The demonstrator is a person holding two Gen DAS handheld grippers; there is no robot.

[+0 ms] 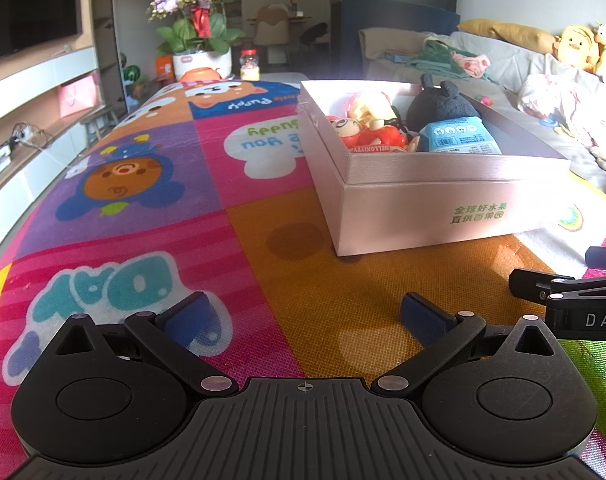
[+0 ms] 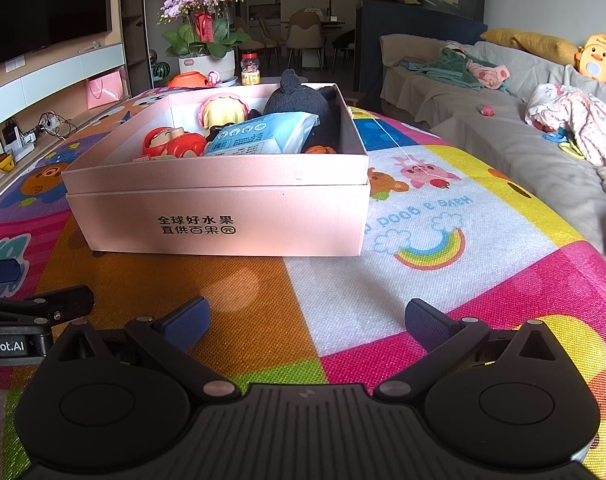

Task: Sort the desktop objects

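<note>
A pink cardboard box (image 1: 431, 208) (image 2: 223, 216) stands on the colourful cartoon mat (image 1: 143, 184) (image 2: 423, 280). It holds a black plush toy (image 1: 443, 104) (image 2: 303, 98), a blue tissue pack (image 1: 457, 136) (image 2: 263, 134), a red doll figure (image 1: 359, 132) (image 2: 171, 144) and a pink-hatted doll (image 2: 223, 110). My left gripper (image 1: 303, 316) is open and empty, low over the mat, in front and left of the box. My right gripper (image 2: 307, 320) is open and empty, in front of the box. Each shows at the edge of the other's view.
A potted orchid (image 1: 197, 32) (image 2: 203, 32), a jar (image 2: 250, 68) and an orange object (image 2: 189, 79) stand at the mat's far end. A sofa (image 2: 503, 120) with clothes and plush toys runs along the right. A TV shelf (image 1: 31, 120) runs along the left.
</note>
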